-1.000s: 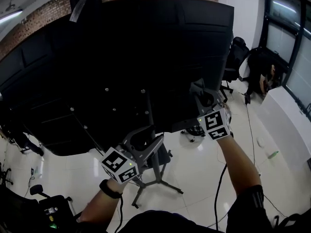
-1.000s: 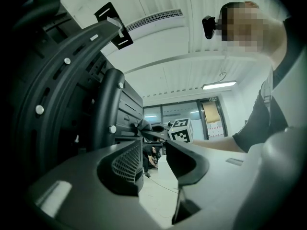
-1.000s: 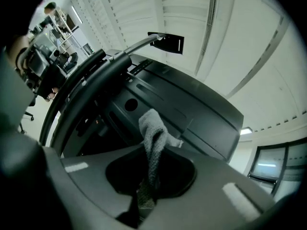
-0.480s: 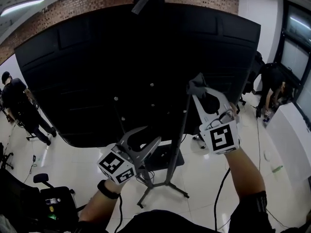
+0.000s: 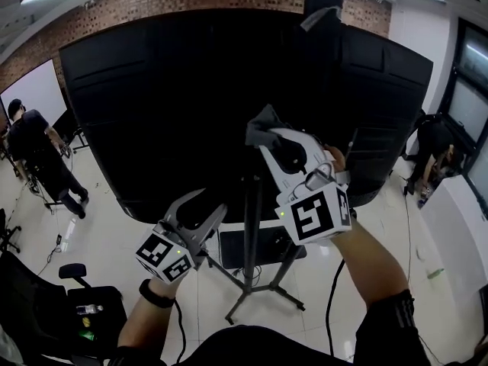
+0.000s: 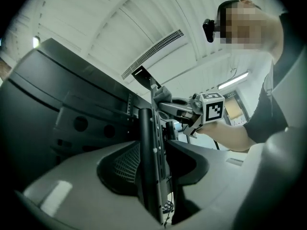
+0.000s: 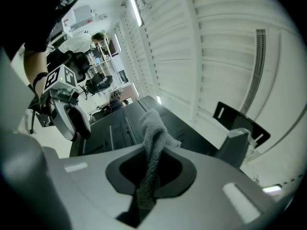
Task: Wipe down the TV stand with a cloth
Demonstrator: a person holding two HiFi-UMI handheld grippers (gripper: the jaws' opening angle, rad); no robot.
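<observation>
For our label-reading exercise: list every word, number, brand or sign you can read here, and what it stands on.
No readable words, numbers or brands anywhere.
The left gripper and right gripper bear only square black-and-white markers, no letters or digits.

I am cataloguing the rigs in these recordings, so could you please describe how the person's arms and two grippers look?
The left gripper and right gripper each have grey curved tongs with dark cut-outs and a white cube bearing black square markers. A black cable trails from the right one. The left wrist wears a black band; the right arm has a dark sleeve.
</observation>
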